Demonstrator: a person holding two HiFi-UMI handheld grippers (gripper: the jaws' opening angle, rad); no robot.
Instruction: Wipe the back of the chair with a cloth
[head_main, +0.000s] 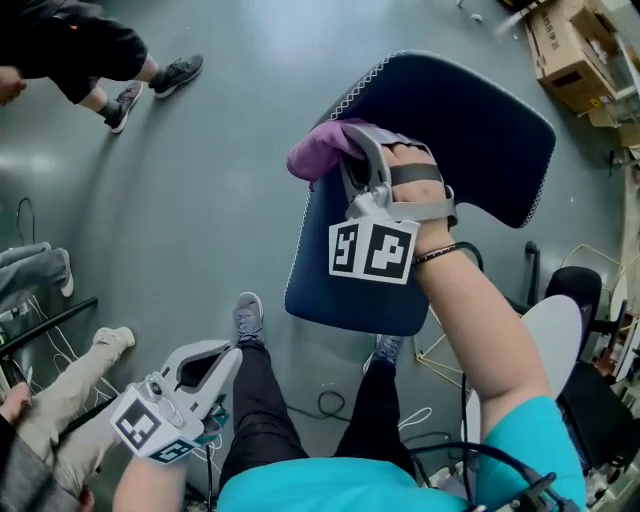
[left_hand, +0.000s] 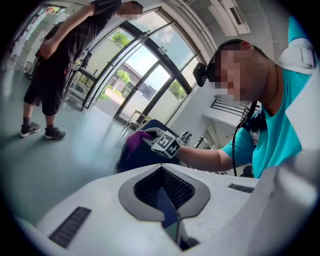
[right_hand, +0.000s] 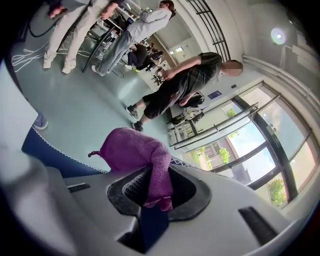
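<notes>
The dark blue chair back (head_main: 470, 140) with white edge stitching tilts in front of me, above the grey floor. My right gripper (head_main: 347, 140) is shut on a bunched purple cloth (head_main: 318, 150) and holds it against the chair back's upper left edge. In the right gripper view the cloth (right_hand: 132, 150) hangs out of the jaws over the blue edge (right_hand: 47, 150). My left gripper (head_main: 230, 358) hangs low at the left, away from the chair, shut with nothing in it. The left gripper view shows the chair (left_hand: 137, 162) and cloth (left_hand: 133, 140) beyond its closed jaws.
A person in dark shorts (head_main: 80, 50) stands at the upper left, and another person's legs (head_main: 70, 385) are at the left. Cardboard boxes (head_main: 572, 48) sit at the upper right. Cables (head_main: 325, 405) lie by my feet. A second chair (head_main: 575, 300) stands at the right.
</notes>
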